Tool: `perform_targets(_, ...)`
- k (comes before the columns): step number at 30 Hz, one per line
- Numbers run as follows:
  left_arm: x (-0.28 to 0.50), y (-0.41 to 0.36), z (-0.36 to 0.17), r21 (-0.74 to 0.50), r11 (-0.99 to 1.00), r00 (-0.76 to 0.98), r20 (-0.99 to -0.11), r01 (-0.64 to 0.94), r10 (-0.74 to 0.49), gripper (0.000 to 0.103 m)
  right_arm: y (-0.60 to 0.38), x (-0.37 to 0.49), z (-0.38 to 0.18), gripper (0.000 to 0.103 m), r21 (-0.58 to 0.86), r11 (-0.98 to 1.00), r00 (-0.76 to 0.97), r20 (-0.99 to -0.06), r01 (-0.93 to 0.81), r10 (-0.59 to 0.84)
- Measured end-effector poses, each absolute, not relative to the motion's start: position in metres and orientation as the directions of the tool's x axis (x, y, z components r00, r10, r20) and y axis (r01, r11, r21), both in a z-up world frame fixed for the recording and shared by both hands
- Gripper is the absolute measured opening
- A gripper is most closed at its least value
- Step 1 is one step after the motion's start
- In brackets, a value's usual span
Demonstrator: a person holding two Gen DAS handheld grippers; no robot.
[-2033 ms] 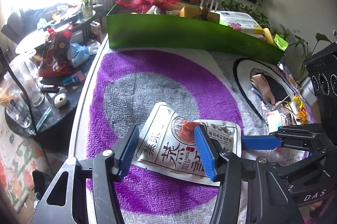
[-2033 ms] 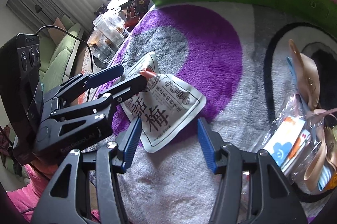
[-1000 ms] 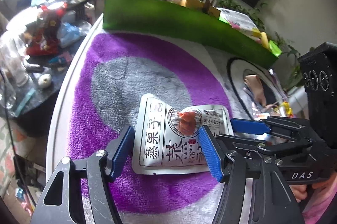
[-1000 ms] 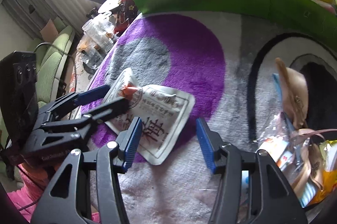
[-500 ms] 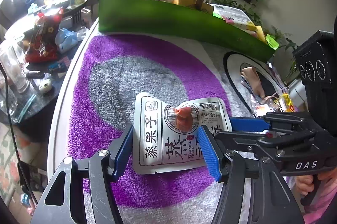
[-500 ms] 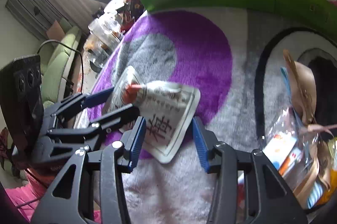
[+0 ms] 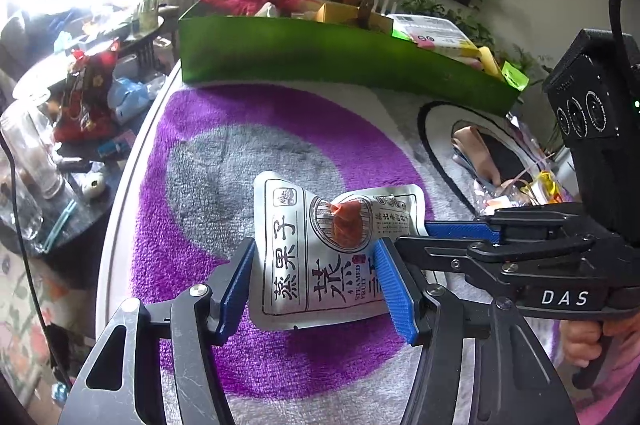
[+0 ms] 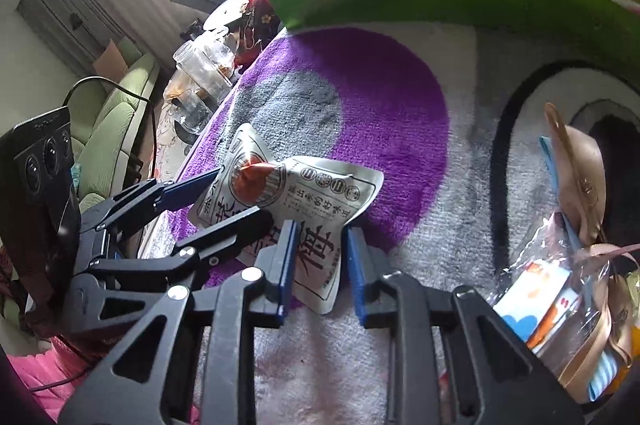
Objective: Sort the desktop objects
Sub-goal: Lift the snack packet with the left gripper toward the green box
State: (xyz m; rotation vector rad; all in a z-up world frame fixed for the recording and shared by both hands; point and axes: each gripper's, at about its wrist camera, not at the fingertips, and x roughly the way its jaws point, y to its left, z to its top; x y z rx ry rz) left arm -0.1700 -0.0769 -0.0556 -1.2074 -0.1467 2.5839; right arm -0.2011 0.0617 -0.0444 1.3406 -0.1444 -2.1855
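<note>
A white snack pouch (image 7: 324,249) with black Chinese print and a red fruit picture lies buckled on the purple and grey rug (image 7: 224,161). It also shows in the right wrist view (image 8: 304,201). My left gripper (image 7: 316,289) is open, its blue pads on either side of the pouch's near end. My right gripper (image 8: 320,265) comes in from the right and its jaws are nearly closed on the pouch's corner, with the pouch still loose between them. A long green box (image 7: 328,57) full of sorted items stands at the rug's far edge.
A heap of packets, ribbon and a beige item (image 8: 576,225) lies on the black-ringed part of the rug at right. A dark side table (image 7: 48,161) with glass jars and a red bag stands off the left edge of the table.
My right gripper has moved onto the pouch's corner and narrowed its jaws around it. The pouch has buckled and lifted in the middle. My left gripper stays open around it.
</note>
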Motion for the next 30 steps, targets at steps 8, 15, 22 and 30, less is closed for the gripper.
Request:
perform_targets(8,-0.175,-0.075,-0.04,-0.2,-0.957,-0.638,-0.714,-0.209,0.289,0.06,0.065,-0.202,-0.032,0.023,0.348,-0.843,-0.372,-0.781,0.409,-0.503)
perform_targets(15,-0.178,-0.071,-0.033,-0.199,-0.958,-0.645,-0.709,-0.204,0.285,0.057,0.072,-0.2,-0.014,0.023,0.313,-0.853,-0.435,-0.755,0.417,-0.49)
perform_targets(22,-0.183,-0.068,-0.017,-0.196,-0.958,-0.676,-0.679,-0.209,0.287,0.048,0.075,-0.203,-0.003,0.023,0.292,-0.86,-0.473,-0.738,0.419,-0.481)
perform_targets(30,-0.188,-0.06,-0.003,-0.171,-0.96,-0.698,-0.659,-0.223,0.28,0.048,0.081,-0.21,0.012,0.023,0.269,-0.866,-0.51,-0.719,0.422,-0.472)
